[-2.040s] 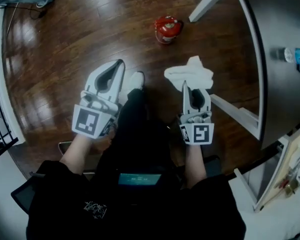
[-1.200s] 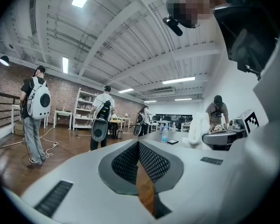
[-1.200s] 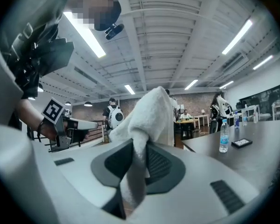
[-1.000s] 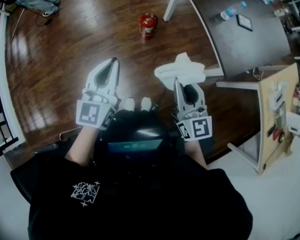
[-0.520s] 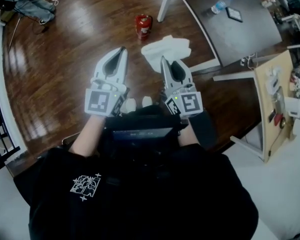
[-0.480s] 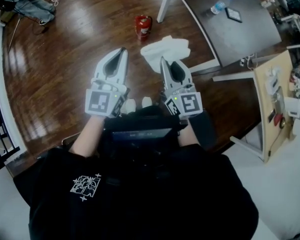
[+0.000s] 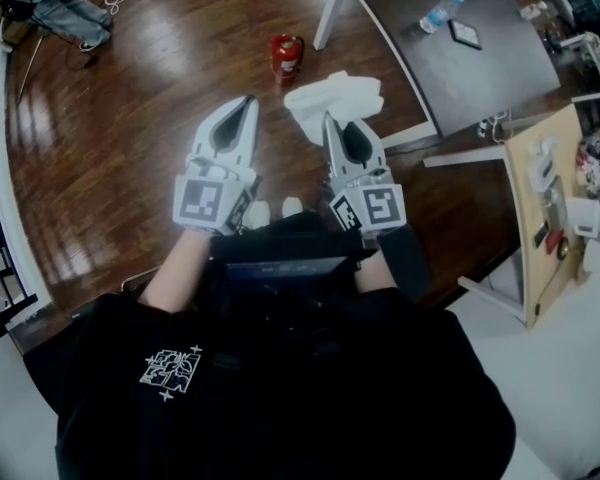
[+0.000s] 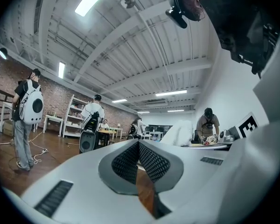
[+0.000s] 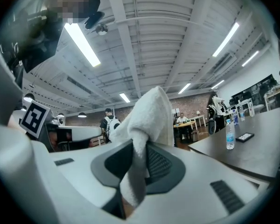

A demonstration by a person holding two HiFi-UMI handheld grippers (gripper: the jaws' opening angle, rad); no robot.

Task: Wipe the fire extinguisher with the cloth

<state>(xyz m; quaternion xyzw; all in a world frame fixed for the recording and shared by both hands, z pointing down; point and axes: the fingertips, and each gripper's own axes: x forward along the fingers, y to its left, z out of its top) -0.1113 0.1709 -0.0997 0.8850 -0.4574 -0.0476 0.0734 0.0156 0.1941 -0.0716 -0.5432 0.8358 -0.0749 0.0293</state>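
Observation:
A red fire extinguisher [image 7: 286,55] stands on the wooden floor, ahead of both grippers and apart from them. My right gripper [image 7: 330,119] is shut on a white cloth [image 7: 334,99], which bunches up above its tips; in the right gripper view the cloth [image 9: 147,120] is pinched between the jaws and hides the tips. My left gripper [image 7: 246,101] is shut with nothing in it, held level beside the right one. In the left gripper view the gripper's [image 8: 138,143] jaws meet at the tips, and the extinguisher is not seen.
A dark table [image 7: 460,58] on white legs stands to the right, with a water bottle [image 7: 439,13] and a small dark slab on it. A wooden board [image 7: 546,208] with fittings leans at the far right. Other people stand in the room behind.
Both grippers rose and came closer together, toward the extinguisher, over the two seconds. In the last half second almost nothing moved. The cloth stayed in the right gripper.

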